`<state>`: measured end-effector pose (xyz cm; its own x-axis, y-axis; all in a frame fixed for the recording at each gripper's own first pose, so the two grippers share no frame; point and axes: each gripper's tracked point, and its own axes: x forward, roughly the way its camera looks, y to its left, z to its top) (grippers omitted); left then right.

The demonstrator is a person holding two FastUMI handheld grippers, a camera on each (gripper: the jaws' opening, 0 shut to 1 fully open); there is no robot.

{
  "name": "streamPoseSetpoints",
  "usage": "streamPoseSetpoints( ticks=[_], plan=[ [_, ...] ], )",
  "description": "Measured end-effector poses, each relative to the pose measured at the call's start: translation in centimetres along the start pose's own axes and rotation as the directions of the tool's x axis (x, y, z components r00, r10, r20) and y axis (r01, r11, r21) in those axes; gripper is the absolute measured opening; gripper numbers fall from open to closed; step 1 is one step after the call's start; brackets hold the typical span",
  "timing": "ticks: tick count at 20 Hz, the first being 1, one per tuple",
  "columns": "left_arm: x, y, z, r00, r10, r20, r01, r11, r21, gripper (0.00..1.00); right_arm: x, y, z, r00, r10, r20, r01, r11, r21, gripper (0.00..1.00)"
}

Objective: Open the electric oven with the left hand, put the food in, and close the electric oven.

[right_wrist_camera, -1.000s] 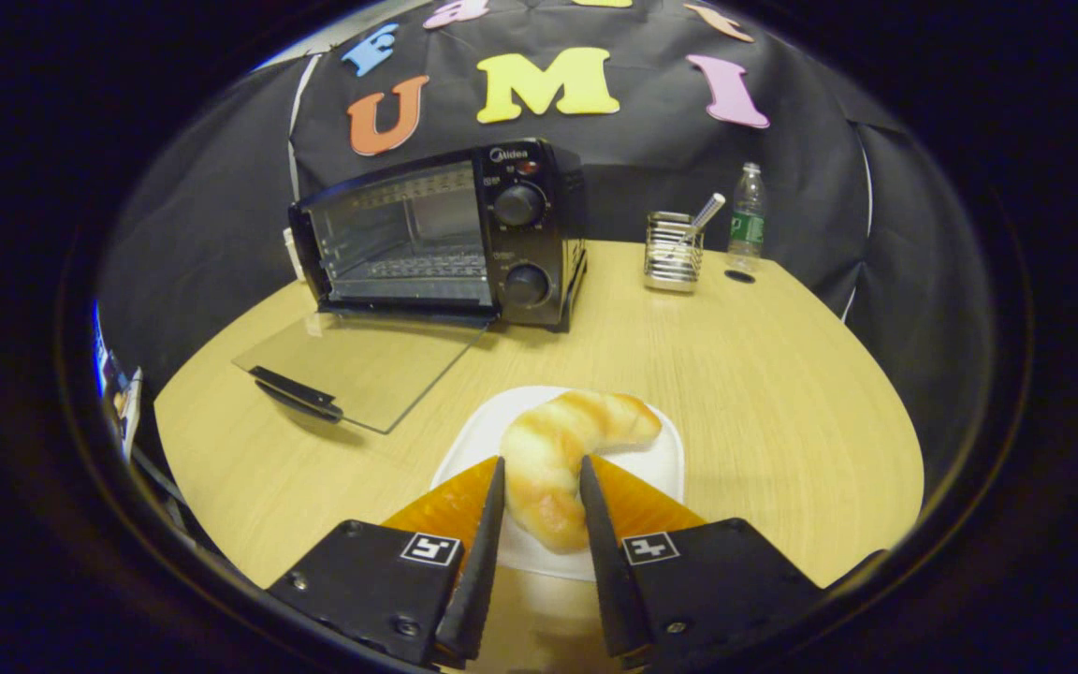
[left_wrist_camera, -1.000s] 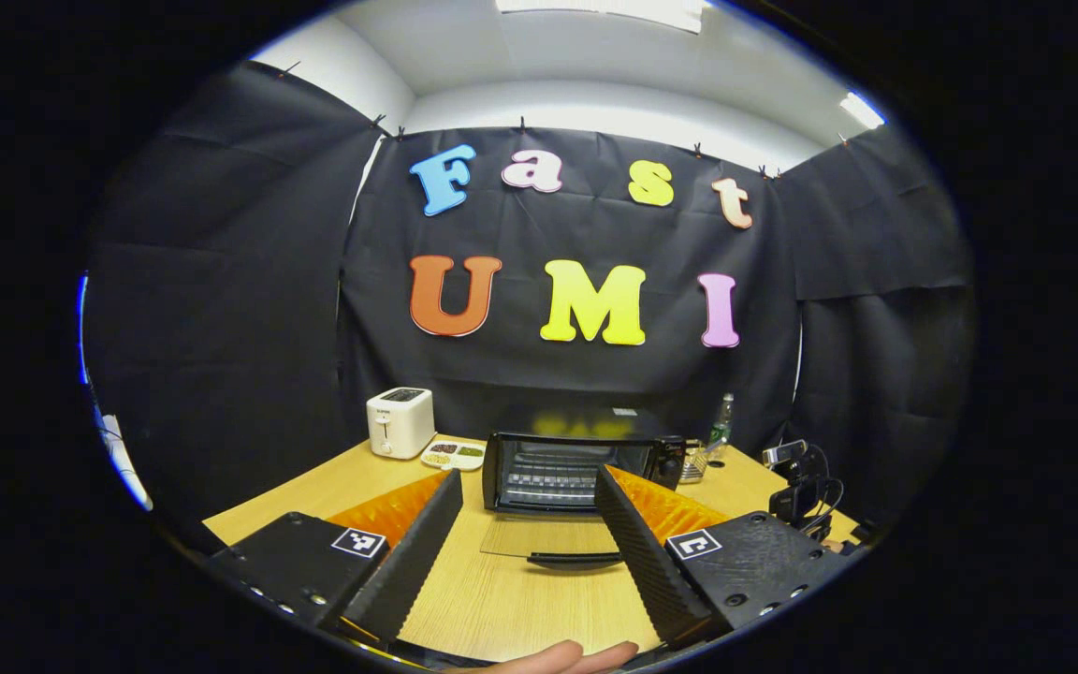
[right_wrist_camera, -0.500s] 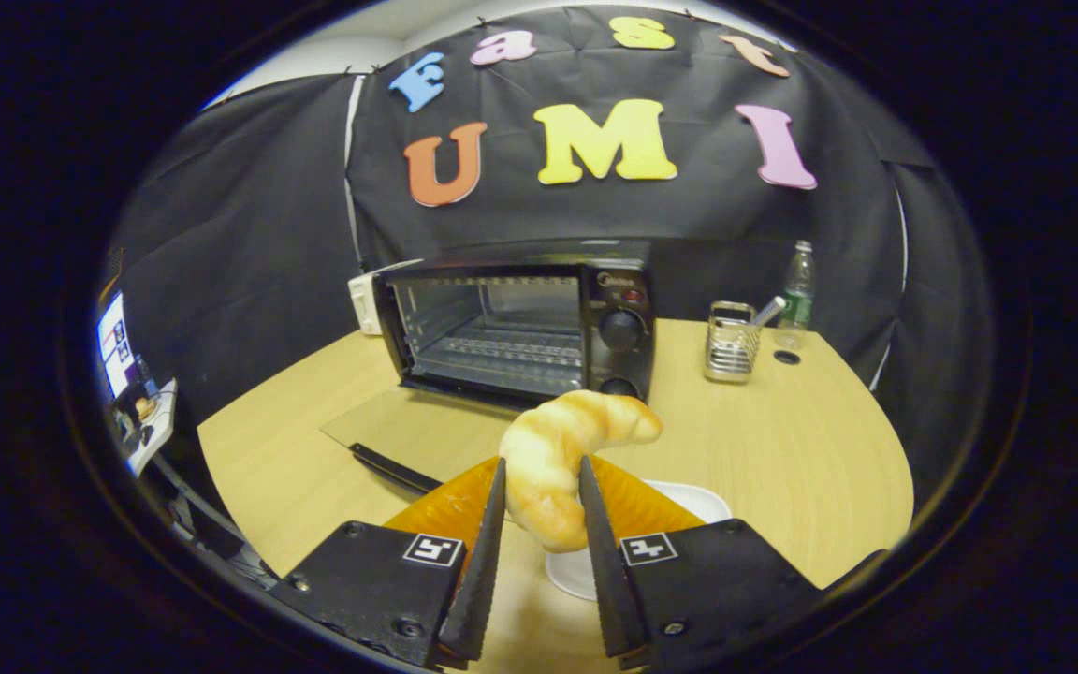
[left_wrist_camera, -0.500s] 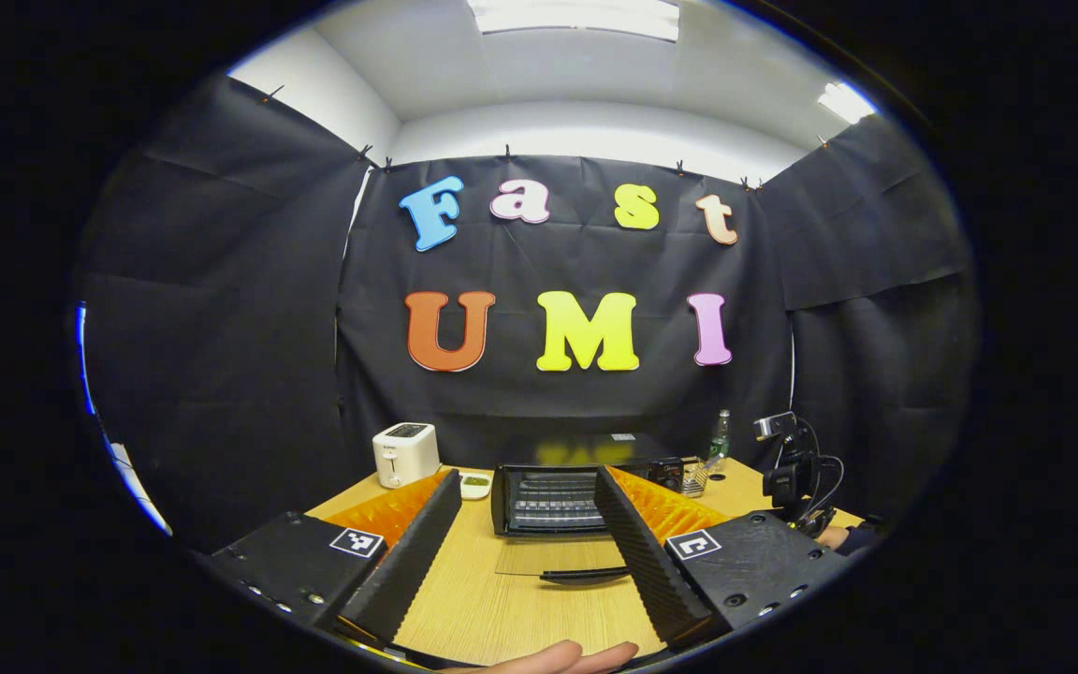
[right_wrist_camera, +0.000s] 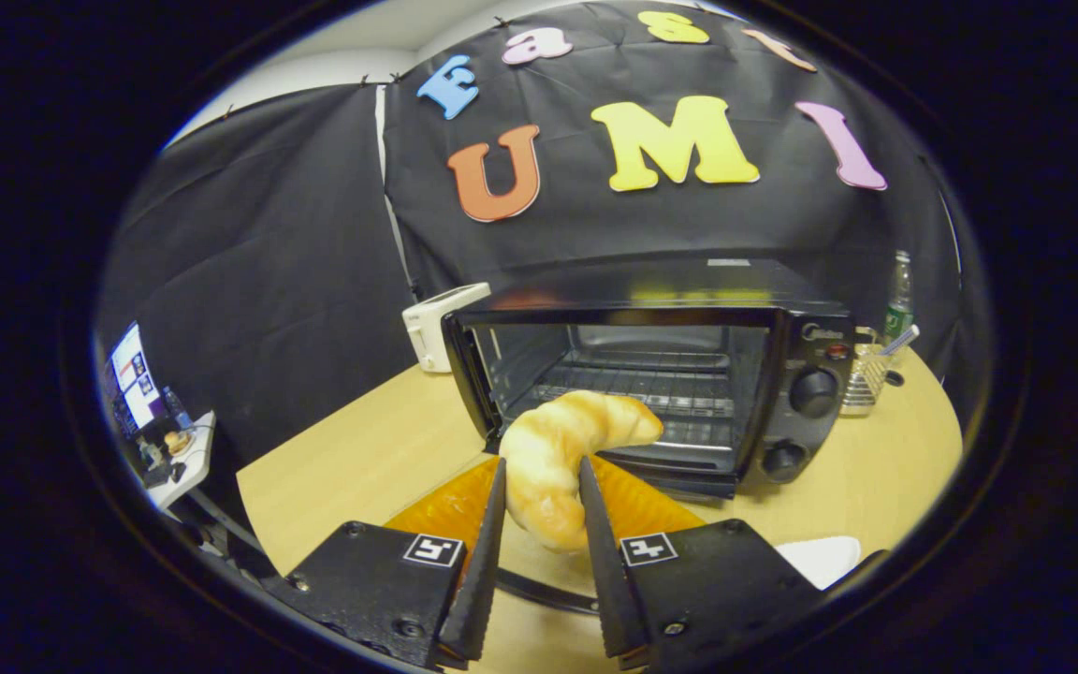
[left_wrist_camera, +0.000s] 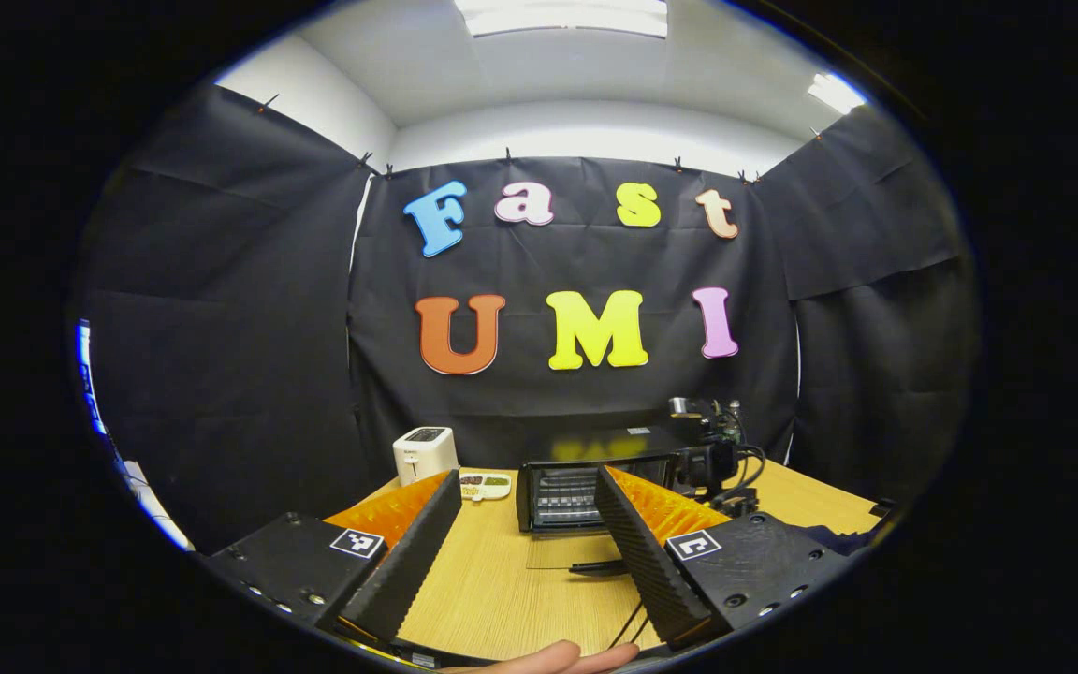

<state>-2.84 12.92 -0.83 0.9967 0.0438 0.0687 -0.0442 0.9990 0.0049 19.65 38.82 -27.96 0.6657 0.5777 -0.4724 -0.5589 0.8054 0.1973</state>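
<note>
The right gripper [right_wrist_camera: 534,487] is held level in front of the electric oven [right_wrist_camera: 651,374], aimed at its open mouth. The left gripper [left_wrist_camera: 525,501] hovers low over the wooden table [left_wrist_camera: 502,590], well back from the oven and facing it; a fingertip of the hand holding it shows at the bottom edge of the left gripper view.

In the right gripper view the oven's glass door [right_wrist_camera: 539,585] lies folded down flat toward the gripper, its dark handle passing under the fingers. A wire rack [right_wrist_camera: 651,388] sits inside the oven cavity, and two knobs stand on the oven's right panel. A white toaster [right_wrist_camera: 436,323] stands beside the oven's left side. A metal utensil holder [right_wrist_camera: 866,374] and a bottle [right_wrist_camera: 896,300] stand just past the oven's right side. A white plate [right_wrist_camera: 824,557] lies near the oven's right front corner.

The right gripper's fingers are clenched on the croissant [right_wrist_camera: 562,445], which juts forward between them, just short of the oven's opening. The left gripper's fingers are spread wide, holding nothing.
</note>
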Motion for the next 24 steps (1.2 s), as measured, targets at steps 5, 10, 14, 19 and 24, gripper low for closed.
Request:
streamPoseSetpoints(
  ticks=[5,10,14,19,24],
  plan=[
    [0.4,1.8,-1.1,1.0,0.02,0.002,-0.02,1.0,0.023,0.94,6.3,-1.7,1.1,0.998,-0.057,-0.03,0.059,0.996,0.065,0.48],
    [1.8,2.9,-3.4,0.998,0.05,-0.028,-0.049,0.998,0.05,0.94,11.1,-5.5,4.7,0.988,-0.149,0.027,0.145,0.982,0.12,0.48],
    [2.4,4.1,-4.4,0.996,0.07,-0.06,-0.07,0.997,0.015,0.94,14.1,-6.0,6.0,0.988,-0.145,0.047,0.143,0.989,0.039,0.46],
    [2.0,3.2,-4.2,0.996,0.062,-0.066,-0.061,0.998,0.014,0.94,12.5,-5.8,5.6,0.987,-0.136,0.085,0.13,0.989,0.072,0.76],
    [1.3,1.3,-3.5,0.997,0.04,-0.06,-0.04,0.999,-0.003,0.94,6.1,-4.4,4.9,0.987,-0.132,0.087,0.123,0.987,0.101,1.0]
  ],
)
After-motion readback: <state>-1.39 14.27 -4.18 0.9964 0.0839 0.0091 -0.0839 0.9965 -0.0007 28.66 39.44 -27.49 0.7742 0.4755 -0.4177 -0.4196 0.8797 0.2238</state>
